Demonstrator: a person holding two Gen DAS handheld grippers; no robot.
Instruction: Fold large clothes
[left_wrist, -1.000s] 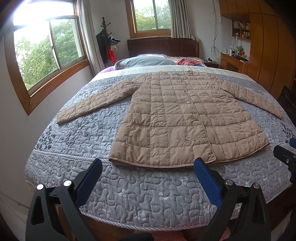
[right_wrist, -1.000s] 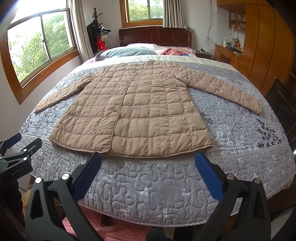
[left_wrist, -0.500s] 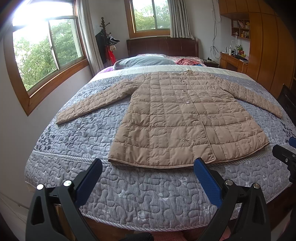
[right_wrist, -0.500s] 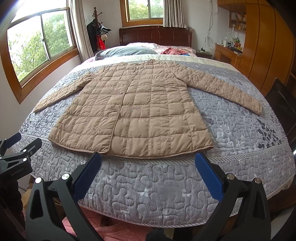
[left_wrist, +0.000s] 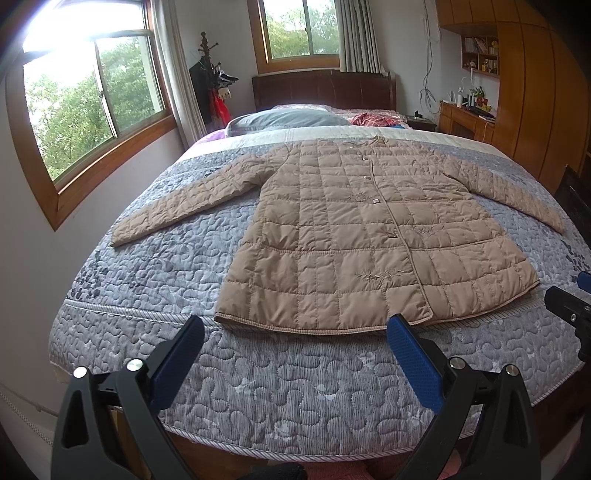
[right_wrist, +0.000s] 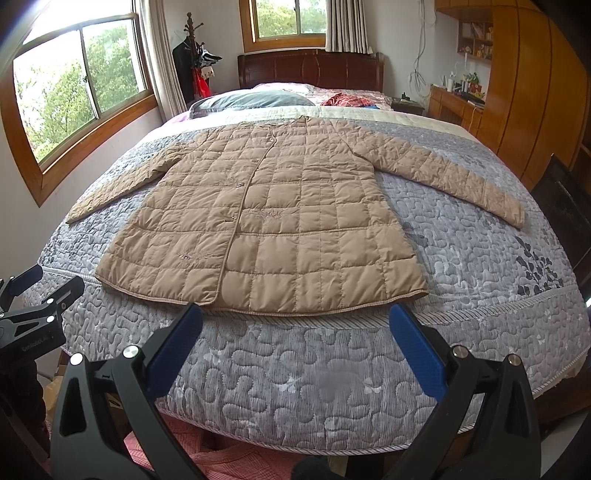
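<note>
Both claws, left claw (left_wrist: 295, 334) and right claw (right_wrist: 295, 321), gape wide before the flat tan coat (left_wrist: 369, 236).

Shelf items (left_wrist: 480, 48) — too small

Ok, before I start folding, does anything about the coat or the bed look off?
Nothing stands out. The coat lies flat and buttoned on the quilt, both sleeves spread out, hem near the foot edge. Both the left gripper and the right gripper are open and clear of it.
</note>
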